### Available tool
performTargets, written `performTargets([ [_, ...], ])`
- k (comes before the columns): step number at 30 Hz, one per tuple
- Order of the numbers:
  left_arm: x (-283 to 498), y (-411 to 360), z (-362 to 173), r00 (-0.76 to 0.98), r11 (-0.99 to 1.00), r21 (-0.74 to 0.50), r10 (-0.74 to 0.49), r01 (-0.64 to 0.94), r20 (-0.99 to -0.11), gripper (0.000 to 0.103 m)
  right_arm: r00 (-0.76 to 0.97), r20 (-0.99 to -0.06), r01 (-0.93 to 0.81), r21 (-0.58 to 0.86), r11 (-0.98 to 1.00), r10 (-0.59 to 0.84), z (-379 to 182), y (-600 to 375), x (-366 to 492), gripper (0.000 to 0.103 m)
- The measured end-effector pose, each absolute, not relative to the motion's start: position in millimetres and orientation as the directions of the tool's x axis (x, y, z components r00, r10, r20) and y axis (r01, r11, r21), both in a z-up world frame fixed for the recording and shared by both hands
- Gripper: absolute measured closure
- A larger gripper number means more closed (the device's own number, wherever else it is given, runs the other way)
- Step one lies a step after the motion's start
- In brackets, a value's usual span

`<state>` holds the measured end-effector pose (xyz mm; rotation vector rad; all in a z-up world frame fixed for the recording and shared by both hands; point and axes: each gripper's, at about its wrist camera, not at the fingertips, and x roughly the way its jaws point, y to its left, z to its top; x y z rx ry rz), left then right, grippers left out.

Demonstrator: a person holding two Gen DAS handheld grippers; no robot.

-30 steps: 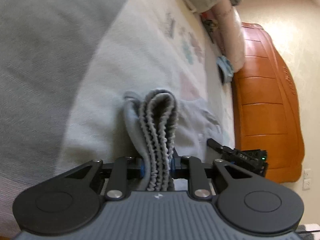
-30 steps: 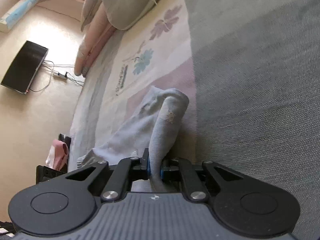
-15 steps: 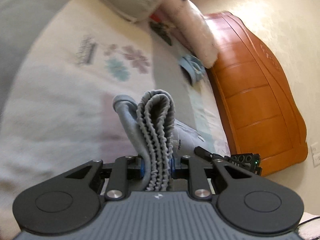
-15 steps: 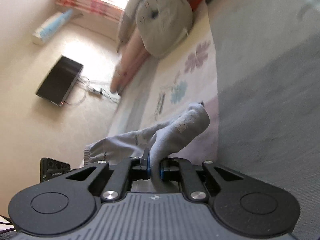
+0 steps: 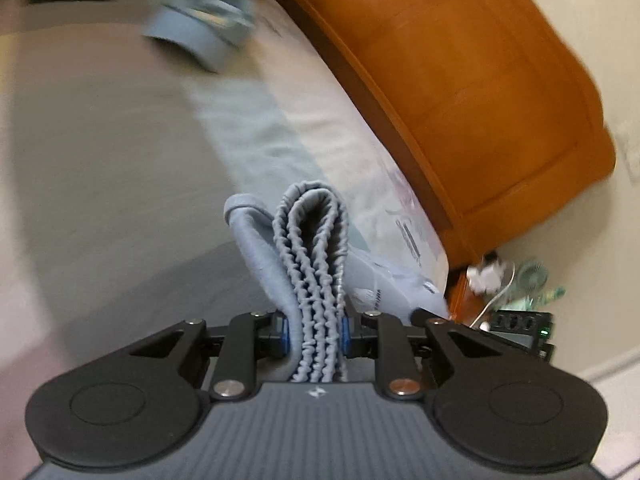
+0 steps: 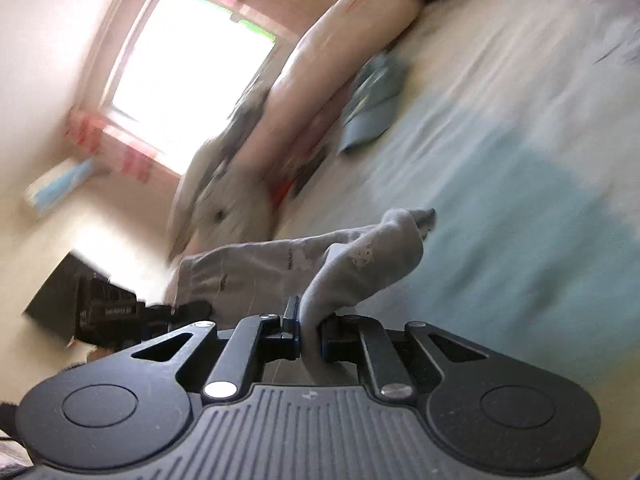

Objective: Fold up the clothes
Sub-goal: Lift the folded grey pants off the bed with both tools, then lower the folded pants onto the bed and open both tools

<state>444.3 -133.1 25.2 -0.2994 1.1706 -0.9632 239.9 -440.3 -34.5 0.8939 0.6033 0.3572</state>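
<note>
Both grippers, left (image 5: 314,330) and right (image 6: 309,332), we clamp on the grey garment (image 6: 256,268), stretched lengthwise between them above the bed (image 6: 520,120).

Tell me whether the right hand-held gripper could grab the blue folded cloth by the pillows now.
Probably not: the right hand-held gripper is shut on the grey garment, and the blue folded cloth lies far up the bed.

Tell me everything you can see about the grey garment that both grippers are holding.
The grey garment looks like soft knit cloth with a gathered elastic band, bunched in folds. The left hand-held gripper is shut on that ribbed band; the right hand-held gripper is shut on a plain corner bearing a worn print. It stretches between them, lifted above the bed.
</note>
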Motion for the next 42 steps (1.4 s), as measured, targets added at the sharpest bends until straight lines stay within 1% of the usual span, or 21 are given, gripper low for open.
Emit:
performTargets([
  [3, 464.0, -199.4, 27.1, -0.001, 0.552, -0.608, -0.740, 0.571, -0.673, 0.083, 0.832, -0.339, 0.007, 0.797, 0.604, 0.438, -34.6, -469.2, 226.1, 0.092],
  [7, 480.3, -270.7, 35.1, -0.035, 0.519, -0.530, -0.692, 0.671, -0.721, 0.083, 0.886, -0.324, 0.062, 0.792, 0.607, 0.332, -36.3, -501.0, 213.1, 0.092],
  [16, 522.2, -375.2, 57.1, 0.029, 0.510, -0.369, -0.615, 0.777, -0.788, 0.083, 0.938, -0.298, 0.146, 0.804, 0.576, 0.177, -50.2, -543.7, 207.0, 0.092],
  [23, 549.9, -430.6, 57.8, 0.075, 0.521, -0.265, -0.543, 0.812, -0.836, 0.083, 0.946, -0.296, 0.172, 0.803, 0.571, 0.131, -50.6, -547.5, 222.4, 0.092],
  [30, 564.1, -459.5, 37.7, 0.106, 0.548, -0.218, -0.499, 0.807, -0.860, 0.082, 0.946, -0.306, 0.203, 0.816, 0.541, 0.106, -64.0, -551.6, 230.6, 0.092],
  [32, 568.1, -460.7, 30.4, 0.141, 0.577, -0.194, -0.484, 0.793, -0.863, 0.072, 0.945, -0.312, 0.216, 0.817, 0.535, 0.096, -67.9, -553.3, 229.7, 0.092],
  [34, 571.9, -457.9, 30.2, 0.207, 0.627, -0.153, -0.463, 0.764, -0.862, 0.067, 0.943, -0.321, 0.229, 0.819, 0.527, 0.088, -71.8, -555.4, 227.9, 0.092],
  [36, 572.6, -453.1, 34.8, 0.304, 0.676, -0.086, -0.438, 0.732, -0.846, 0.067, 0.941, -0.329, 0.239, 0.819, 0.521, 0.085, -75.4, -558.0, 227.0, 0.092],
  [37, 569.6, -449.7, 37.5, 0.302, 0.669, -0.101, -0.458, 0.736, -0.836, 0.064, 0.940, -0.330, 0.241, 0.820, 0.519, 0.084, -76.6, -559.1, 226.7, 0.092],
  [38, 566.0, -446.1, 40.2, 0.289, 0.656, -0.126, -0.486, 0.744, -0.825, 0.059, 0.940, -0.330, 0.242, 0.821, 0.517, 0.084, -77.8, -560.1, 226.5, 0.092],
  [40, 552.9, -440.9, 37.2, 0.177, 0.595, -0.239, -0.555, 0.768, -0.813, 0.052, 0.940, -0.332, 0.245, 0.822, 0.513, 0.083, -80.2, -562.2, 225.9, 0.092],
  [42, 535.0, -438.0, 20.8, 0.068, 0.532, -0.320, -0.586, 0.784, -0.807, 0.050, 0.940, -0.331, 0.245, 0.828, 0.504, 0.088, -83.1, -564.1, 225.5, 0.090],
])
